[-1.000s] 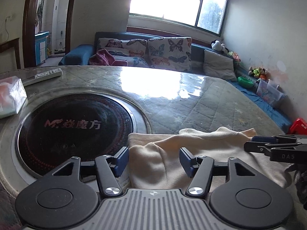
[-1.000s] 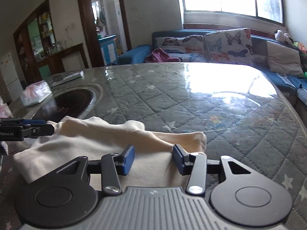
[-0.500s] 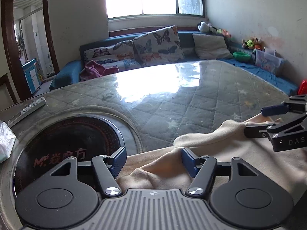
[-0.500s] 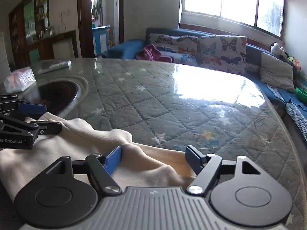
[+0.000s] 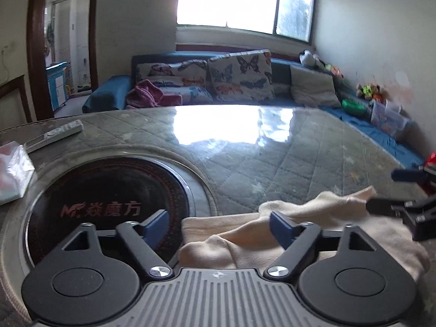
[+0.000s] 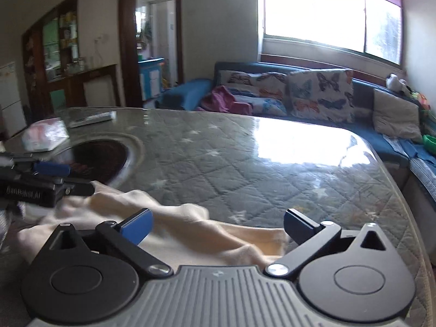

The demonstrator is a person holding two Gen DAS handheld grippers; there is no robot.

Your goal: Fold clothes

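Observation:
A cream garment lies rumpled and folded over on the quilted table cover, close to the near edge. My left gripper hovers over the garment's left end. Its jaws are opening, with a ridge of cloth lying loose between the blue pads. The right gripper is over the garment at its right end. Its jaws are also opening, wide apart, and neither pad presses the cloth. Each view shows the other gripper at its edge: the right gripper and the left gripper.
A round black cooktop is set into the table left of the garment. Beyond it lie a remote control and a plastic-wrapped pack. A blue sofa with butterfly cushions lines the far wall. The table's curved edge runs along the right.
Both grippers' jaws have spread much wider and no longer pinch the cloth. The garment's lifted fold has dropped onto the table. Both hands have drawn back a little.

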